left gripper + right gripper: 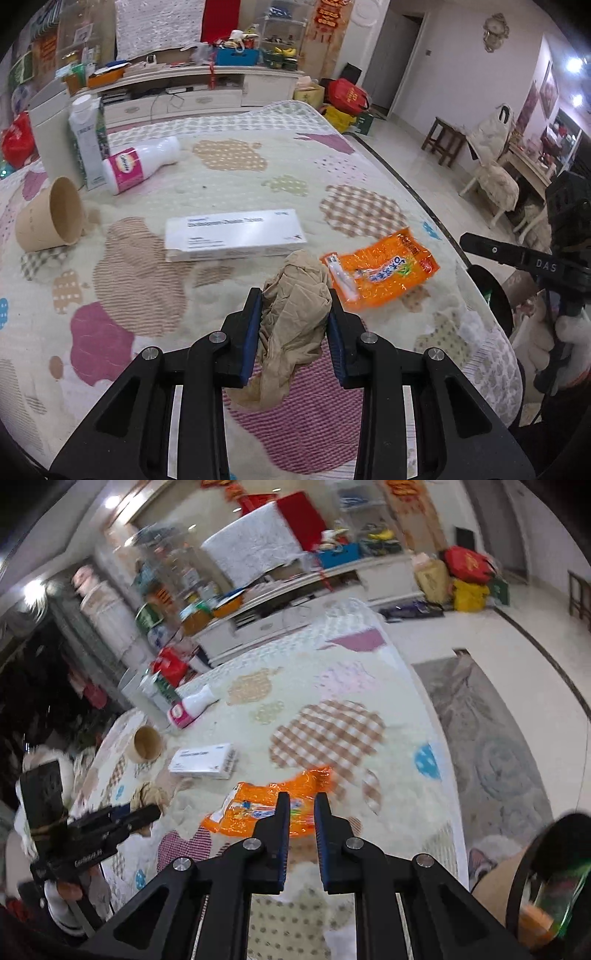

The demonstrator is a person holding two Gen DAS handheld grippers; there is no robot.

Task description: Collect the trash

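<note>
My left gripper (293,295) is shut on a crumpled beige cloth-like wad (295,325), held just above the quilted table cover (258,177). An orange plastic packet (384,271) lies to its right on the cover. In the right wrist view my right gripper (302,797) stands slightly open with nothing between its blue pads, and the orange packet (258,808) lies on the cover just beyond its tips. The left gripper (144,814) with the beige wad (147,794) shows at the left there. The right gripper (469,240) reaches in from the right edge of the left wrist view.
A flat white box (236,234), a tipped paper cup (51,221), a lying white bottle with a pink label (144,162) and an upright carton (86,140) are on the cover. A black-rimmed bin (517,878) stands beside the table at the near right.
</note>
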